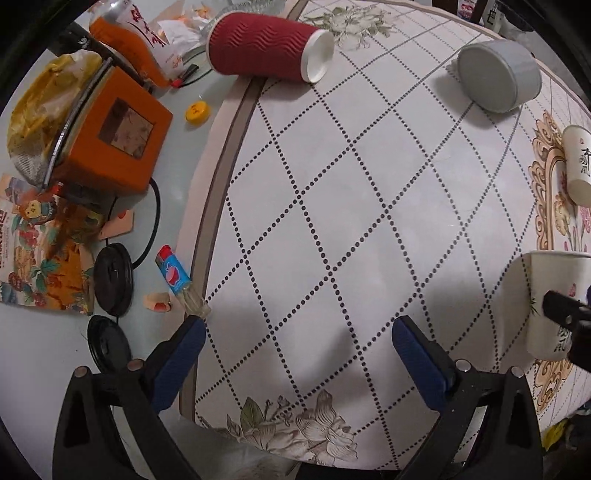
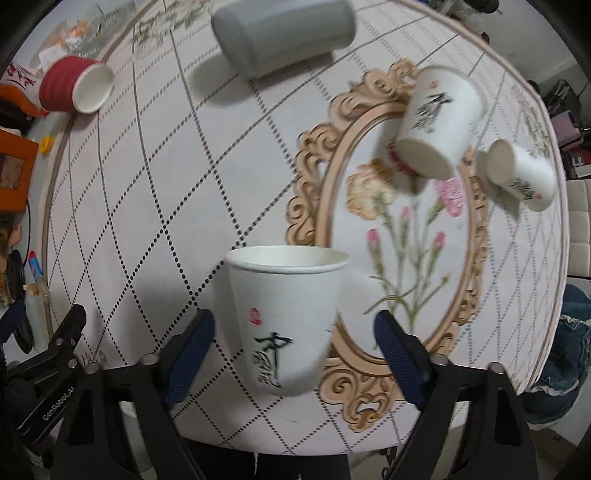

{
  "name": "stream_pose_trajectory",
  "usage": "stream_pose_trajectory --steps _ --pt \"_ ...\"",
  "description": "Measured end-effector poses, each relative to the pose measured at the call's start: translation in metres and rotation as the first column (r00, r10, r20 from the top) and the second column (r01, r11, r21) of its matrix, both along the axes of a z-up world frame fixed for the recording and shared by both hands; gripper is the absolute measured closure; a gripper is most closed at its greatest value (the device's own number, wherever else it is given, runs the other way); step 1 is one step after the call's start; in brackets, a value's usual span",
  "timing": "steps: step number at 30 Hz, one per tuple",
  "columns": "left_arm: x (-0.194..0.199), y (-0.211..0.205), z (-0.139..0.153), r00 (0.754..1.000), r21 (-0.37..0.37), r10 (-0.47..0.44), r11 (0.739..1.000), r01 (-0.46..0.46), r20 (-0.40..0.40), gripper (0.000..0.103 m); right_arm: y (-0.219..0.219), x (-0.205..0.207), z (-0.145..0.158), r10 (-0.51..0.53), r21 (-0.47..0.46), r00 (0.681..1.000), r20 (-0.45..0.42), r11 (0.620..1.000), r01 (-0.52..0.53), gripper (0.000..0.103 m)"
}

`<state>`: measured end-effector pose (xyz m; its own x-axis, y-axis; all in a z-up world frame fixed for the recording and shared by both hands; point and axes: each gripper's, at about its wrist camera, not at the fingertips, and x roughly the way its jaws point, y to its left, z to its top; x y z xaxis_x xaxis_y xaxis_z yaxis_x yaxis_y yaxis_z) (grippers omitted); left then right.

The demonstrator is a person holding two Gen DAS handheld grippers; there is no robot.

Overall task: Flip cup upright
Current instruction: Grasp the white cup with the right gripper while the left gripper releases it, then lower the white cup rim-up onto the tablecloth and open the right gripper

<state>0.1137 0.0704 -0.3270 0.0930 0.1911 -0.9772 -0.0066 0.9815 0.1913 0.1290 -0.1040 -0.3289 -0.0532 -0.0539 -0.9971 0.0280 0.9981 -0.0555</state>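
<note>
A white paper cup with black calligraphy [image 2: 286, 317] stands upright on the table between the open fingers of my right gripper [image 2: 295, 339]; neither finger touches it. It also shows at the right edge of the left wrist view [image 1: 557, 302]. My left gripper [image 1: 295, 343] is open and empty over the checked cloth. A red ribbed cup [image 1: 266, 46] [image 2: 72, 85], a grey cup [image 1: 498, 74] [image 2: 284, 35] and two more white cups [image 2: 437, 123] [image 2: 521, 173] lie on their sides.
The round table's edge [image 1: 229, 147] runs down the left. Beyond it are an orange box [image 1: 114, 136], a yellow cap [image 1: 197, 112], a lighter [image 1: 173, 275], black lids [image 1: 112, 280] and a cable. Blue cloth [image 2: 565, 354] lies off the table at right.
</note>
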Motion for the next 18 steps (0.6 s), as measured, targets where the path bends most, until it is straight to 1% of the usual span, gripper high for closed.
stream_pose_trajectory --steps 2,3,5,7,10,12,14,16,18 --pt "0.002 0.001 -0.004 1.000 -0.003 -0.005 1.000 0.005 -0.010 0.000 0.003 0.000 -0.009 -0.002 -0.003 1.000 -0.023 1.000 0.001 0.033" --pt "0.003 0.000 -0.006 1.000 -0.006 -0.008 1.000 0.008 -0.015 0.000 0.005 0.000 -0.012 -0.001 -0.007 1.000 -0.029 1.000 0.001 0.037" --pt "0.005 0.000 -0.010 0.999 -0.023 -0.014 1.000 0.013 -0.033 0.000 0.007 -0.002 -0.013 -0.004 -0.013 1.000 -0.017 1.000 0.003 0.038" --pt "0.007 -0.002 -0.013 0.999 -0.024 -0.023 0.999 0.021 -0.050 0.000 0.007 -0.002 -0.012 -0.012 -0.007 1.000 -0.004 1.000 0.012 0.039" --pt "0.010 -0.003 -0.016 0.997 -0.043 -0.025 0.999 0.022 -0.069 0.000 0.005 -0.003 -0.008 -0.044 0.030 0.999 0.007 0.999 0.044 0.040" --pt "0.015 -0.003 -0.018 0.997 -0.060 -0.016 0.998 0.011 -0.079 0.000 0.000 -0.003 0.002 -0.077 0.072 0.996 0.048 0.995 0.073 0.040" --pt "0.020 -0.002 -0.018 0.996 -0.077 -0.004 0.997 -0.003 -0.087 0.000 -0.007 -0.002 0.013 -0.111 0.113 0.988 0.111 0.989 0.098 0.040" --pt "0.027 0.001 -0.021 0.995 -0.099 0.012 0.995 -0.022 -0.102 0.000 -0.011 -0.001 0.022 -0.142 0.151 0.973 0.181 0.982 0.115 0.040" --pt "0.036 0.004 -0.024 0.993 -0.117 0.031 0.992 -0.044 -0.114 0.000 -0.015 0.001 0.032 -0.172 0.174 0.945 0.277 0.977 0.126 0.040"
